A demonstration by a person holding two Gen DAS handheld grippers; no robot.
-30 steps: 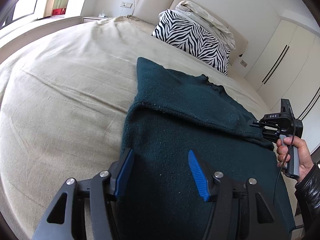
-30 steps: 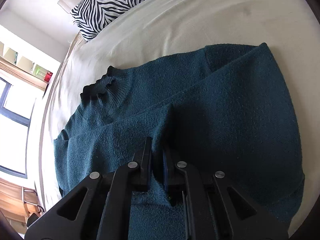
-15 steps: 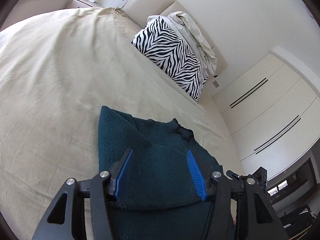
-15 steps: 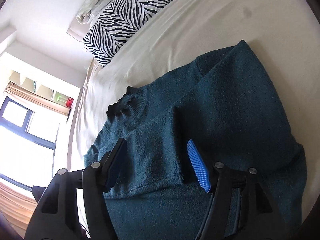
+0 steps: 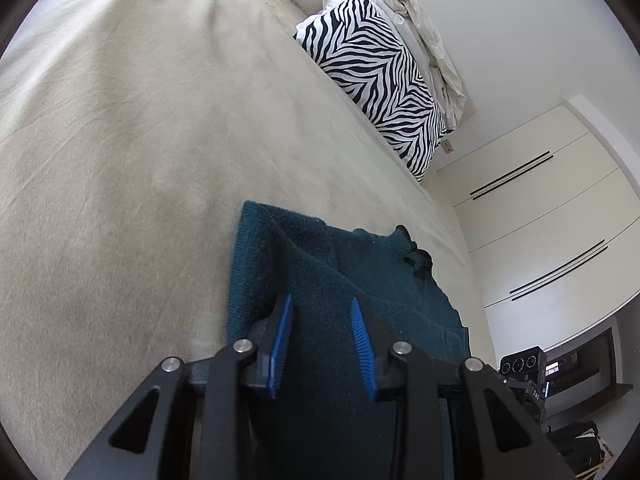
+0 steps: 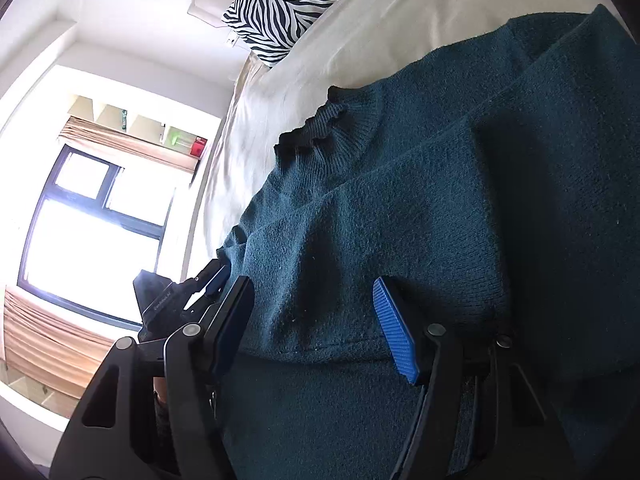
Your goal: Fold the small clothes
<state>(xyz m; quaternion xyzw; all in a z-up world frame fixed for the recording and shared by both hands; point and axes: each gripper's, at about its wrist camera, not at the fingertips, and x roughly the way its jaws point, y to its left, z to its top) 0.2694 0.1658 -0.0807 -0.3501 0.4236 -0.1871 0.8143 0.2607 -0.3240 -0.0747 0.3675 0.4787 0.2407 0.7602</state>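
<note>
The left gripper [image 5: 322, 340] hovers with jaws parted over the near edge of a dark teal sweater [image 5: 360, 280] lying folded on the beige bed sheet [image 5: 140, 140]. The right gripper [image 6: 316, 328] gapes wide above the sweater's folded sleeve [image 6: 400, 208], holding nothing.

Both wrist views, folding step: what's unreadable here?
- Dark teal knitted sweater: its hem, left wrist view, is hidden behind the left tool.
- Sweater's right side, right wrist view: cut off by the frame edge.
- Right tool: whether it touches the fabric can't be told.
</note>
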